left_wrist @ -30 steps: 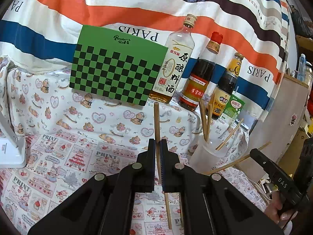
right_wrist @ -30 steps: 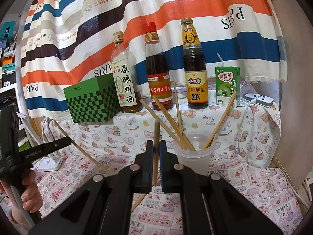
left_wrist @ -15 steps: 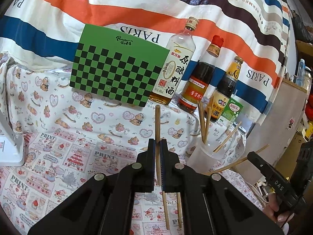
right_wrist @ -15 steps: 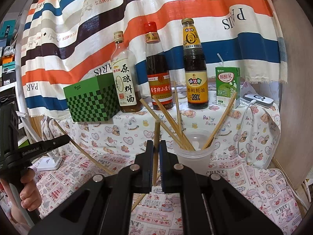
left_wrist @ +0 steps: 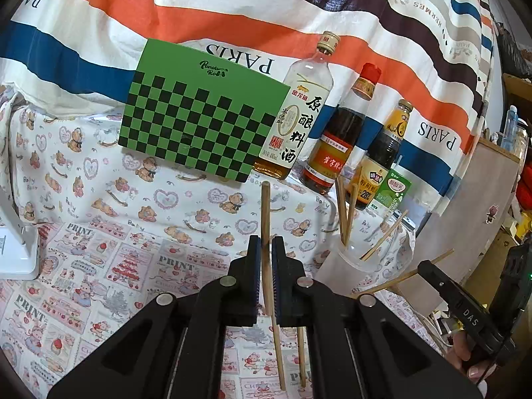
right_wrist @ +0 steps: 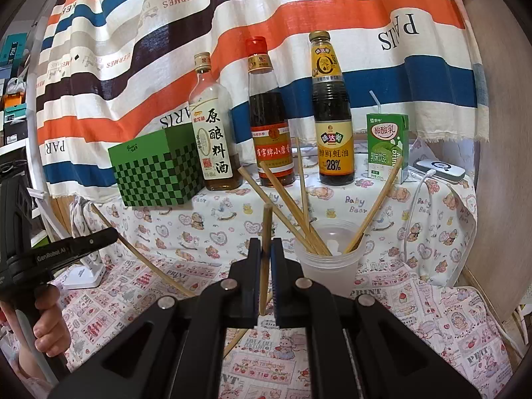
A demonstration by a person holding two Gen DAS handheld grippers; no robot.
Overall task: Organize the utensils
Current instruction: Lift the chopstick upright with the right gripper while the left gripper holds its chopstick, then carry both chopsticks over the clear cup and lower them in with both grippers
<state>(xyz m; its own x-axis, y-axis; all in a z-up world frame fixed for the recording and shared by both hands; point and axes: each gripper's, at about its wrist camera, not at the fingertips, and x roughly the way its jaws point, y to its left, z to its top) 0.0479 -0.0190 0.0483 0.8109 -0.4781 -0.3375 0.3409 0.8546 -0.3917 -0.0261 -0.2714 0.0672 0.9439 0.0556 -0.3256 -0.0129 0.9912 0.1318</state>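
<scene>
Both my tongs clench thin, stiff, light wooden chopsticks: left gripper (left_wrist: 263, 255) one chopstick (left_wrist: 265, 212), right gripper (right_wrist: 265, 255) another chopstick (right_wrist: 266, 229); mid-shaft grips, slippery.

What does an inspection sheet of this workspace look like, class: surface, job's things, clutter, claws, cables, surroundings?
Surface: table under cartoon-print cloths.
Job's things: clear plastic cup holding four chopsticks; one more chopstick in each claw.
Clutter: green checkered box, three sauce bottles, drink carton.
Claws: left claw shut on a chopstick; right claw shut on another.
Cables: white cable hanging over the table's right edge.
Surroundings: striped cloth backdrop.
</scene>
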